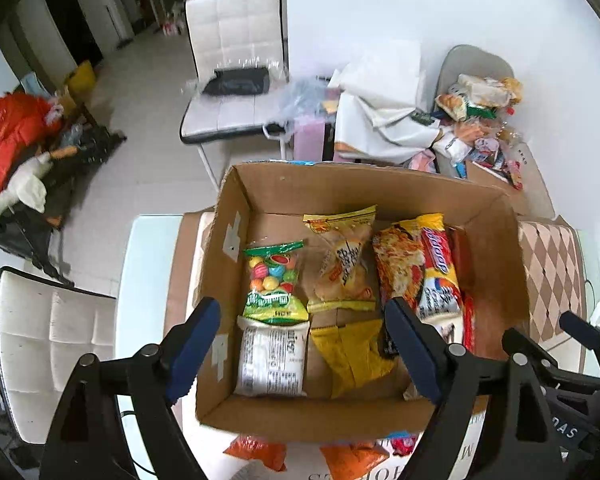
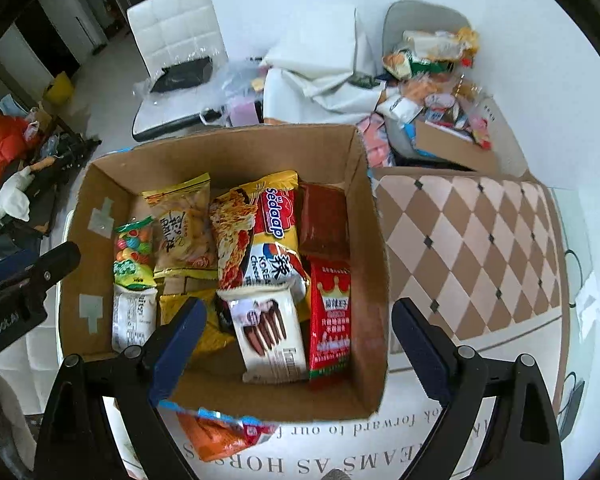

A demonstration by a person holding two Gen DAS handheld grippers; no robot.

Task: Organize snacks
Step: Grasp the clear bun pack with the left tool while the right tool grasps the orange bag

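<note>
An open cardboard box [image 1: 236,208] [image 2: 364,208] stands on the table, packed with snacks. Inside lie a green candy bag [image 1: 274,272], a white packet [image 1: 270,360], a yellow bag [image 1: 356,352], a yellow Sedaap noodle pack [image 2: 260,232], a chocolate biscuit packet [image 2: 270,332] and a red packet [image 2: 330,312]. My left gripper [image 1: 302,308] hangs open above the box's near left part, nothing between its fingers. Over the near right part my right gripper [image 2: 300,312] is also open and empty. Orange packets [image 2: 220,432] [image 1: 256,452] lie on the table in front of the box.
A diamond-patterned flap [image 2: 468,248] spreads to the right of the box. Behind it, a grey chair holds a heap of snacks [image 1: 480,120] beside a smaller cardboard box [image 2: 452,144]. White chairs stand at the back [image 1: 236,60] and near left [image 1: 52,340].
</note>
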